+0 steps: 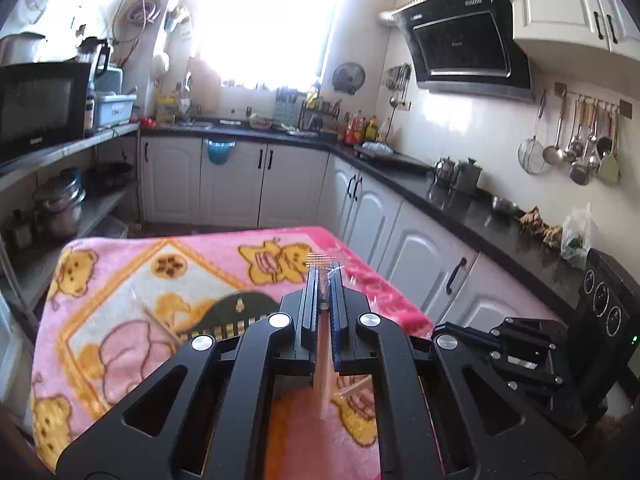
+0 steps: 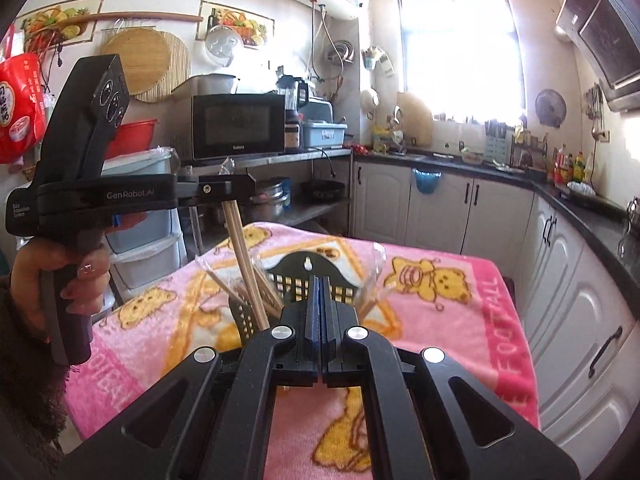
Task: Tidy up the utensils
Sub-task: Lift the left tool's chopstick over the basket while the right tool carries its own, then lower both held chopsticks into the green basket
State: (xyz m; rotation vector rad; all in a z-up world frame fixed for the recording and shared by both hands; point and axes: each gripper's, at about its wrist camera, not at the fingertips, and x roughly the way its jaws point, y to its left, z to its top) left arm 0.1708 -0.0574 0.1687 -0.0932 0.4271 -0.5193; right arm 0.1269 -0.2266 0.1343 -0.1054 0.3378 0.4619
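A pair of wooden chopsticks (image 2: 239, 236) in a clear wrapper hangs from my left gripper (image 2: 224, 188), which is shut on its top end. In the left wrist view the chopsticks (image 1: 322, 376) drop between the closed fingers, with the wrapper's tip (image 1: 325, 259) sticking out above. They hang over a black perforated utensil basket (image 2: 307, 270) lying on the pink bear blanket (image 2: 440, 320). Several more chopsticks (image 2: 266, 292) rest in the basket (image 1: 240, 306). My right gripper (image 2: 320, 292) is shut with nothing in it, just in front of the basket; it shows at the right (image 1: 516, 340) in the left wrist view.
A person's hand (image 2: 60, 272) holds the left gripper's handle. Loose clear wrappers (image 2: 378, 256) lie by the basket. A black counter (image 1: 460, 200) with white cabinets runs along the right. Shelves with a microwave (image 2: 238, 126) and stacked plastic drawers (image 2: 140, 232) stand left.
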